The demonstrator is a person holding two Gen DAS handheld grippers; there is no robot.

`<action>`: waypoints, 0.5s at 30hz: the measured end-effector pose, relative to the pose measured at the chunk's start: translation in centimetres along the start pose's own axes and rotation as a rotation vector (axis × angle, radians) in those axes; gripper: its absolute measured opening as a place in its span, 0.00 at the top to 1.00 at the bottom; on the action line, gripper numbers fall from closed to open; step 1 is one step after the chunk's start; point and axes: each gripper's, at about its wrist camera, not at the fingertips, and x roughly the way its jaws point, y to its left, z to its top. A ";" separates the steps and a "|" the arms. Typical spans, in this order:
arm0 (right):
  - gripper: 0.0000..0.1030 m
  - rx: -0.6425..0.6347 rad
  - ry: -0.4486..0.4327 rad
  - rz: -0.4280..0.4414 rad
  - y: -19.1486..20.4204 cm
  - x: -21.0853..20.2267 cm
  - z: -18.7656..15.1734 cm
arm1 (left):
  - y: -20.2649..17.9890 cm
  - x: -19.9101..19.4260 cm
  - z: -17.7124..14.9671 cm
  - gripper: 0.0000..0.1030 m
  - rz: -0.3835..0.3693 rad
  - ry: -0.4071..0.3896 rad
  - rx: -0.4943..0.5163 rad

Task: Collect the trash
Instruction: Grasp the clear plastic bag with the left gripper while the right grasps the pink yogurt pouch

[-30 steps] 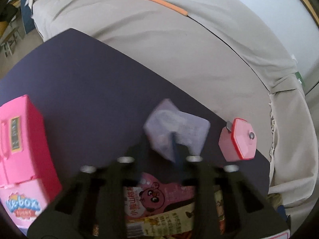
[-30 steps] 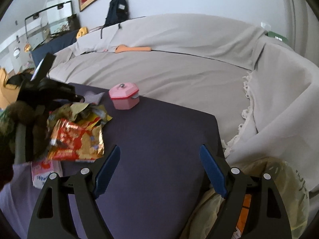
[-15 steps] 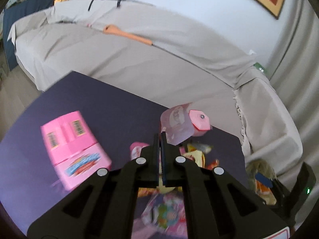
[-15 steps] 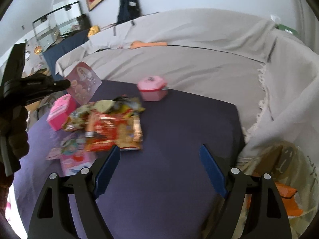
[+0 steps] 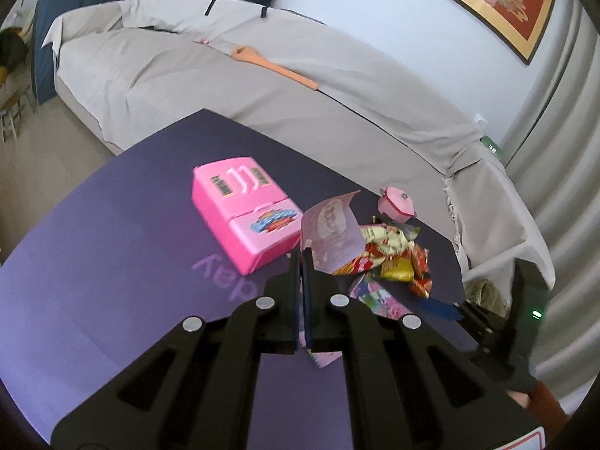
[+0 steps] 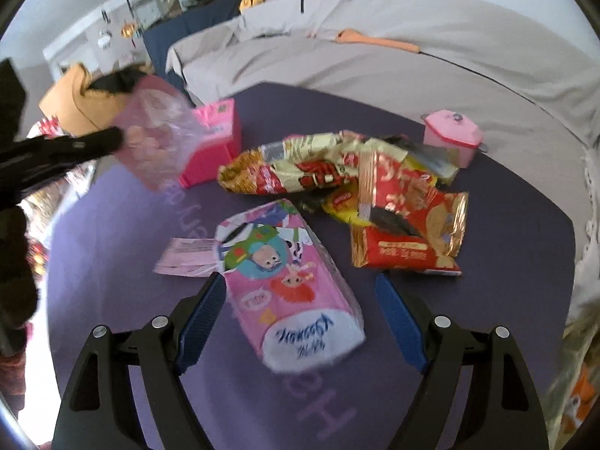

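Observation:
My left gripper (image 5: 302, 258) is shut on a pale pink plastic wrapper (image 5: 332, 234) and holds it up above the dark purple table (image 5: 112, 247); the same gripper and wrapper (image 6: 155, 138) show at the left of the right wrist view. My right gripper (image 6: 300, 318) is open, low over the table, with a pink cartoon tissue pack (image 6: 288, 281) between its fingers. A heap of red and gold snack wrappers (image 6: 375, 187) lies just beyond it, also seen in the left wrist view (image 5: 393, 258).
A pink toy fridge box (image 5: 243, 213) and a small pink toy pot (image 6: 452, 137) stand on the table. A flat pink slip (image 6: 183, 257) lies left of the tissue pack. A grey covered sofa (image 5: 262, 86) curves behind the table. A yellowish bag (image 6: 577, 386) hangs at the table's right edge.
My left gripper closed on the pink wrapper, lifted it off the table and drew back. My right gripper swung left from the table's edge toward the wrappers and the tissue pack.

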 end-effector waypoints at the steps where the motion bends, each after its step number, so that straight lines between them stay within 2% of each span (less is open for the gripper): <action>1: 0.33 -0.003 0.012 -0.010 0.0 0.4 0.1 | 0.3 -0.1 -0.2 0.99 -0.007 0.001 -0.006; 4: 0.69 -0.011 0.042 -0.020 -0.2 0.8 -0.4 | 0.9 -0.3 -0.6 0.99 -0.028 0.008 -0.011; 6: 0.77 0.001 0.057 -0.016 -0.8 0.1 -1.0 | 0.8 -0.2 -1.0 0.99 -0.037 0.016 -0.005; 8: 0.79 0.036 0.063 -0.013 -1.8 -0.7 -1.8 | 0.4 -0.1 -1.5 0.99 -0.053 0.029 0.000; 11: 0.79 0.100 0.059 -0.081 -4.2 -2.5 -3.9 | -0.3 0.0 -2.1 0.99 -0.074 0.038 0.011; 15: 0.79 0.184 0.046 -0.128 -7.0 -4.5 -6.1 | -2.0 -0.4 -3.0 0.99 -0.103 0.048 0.047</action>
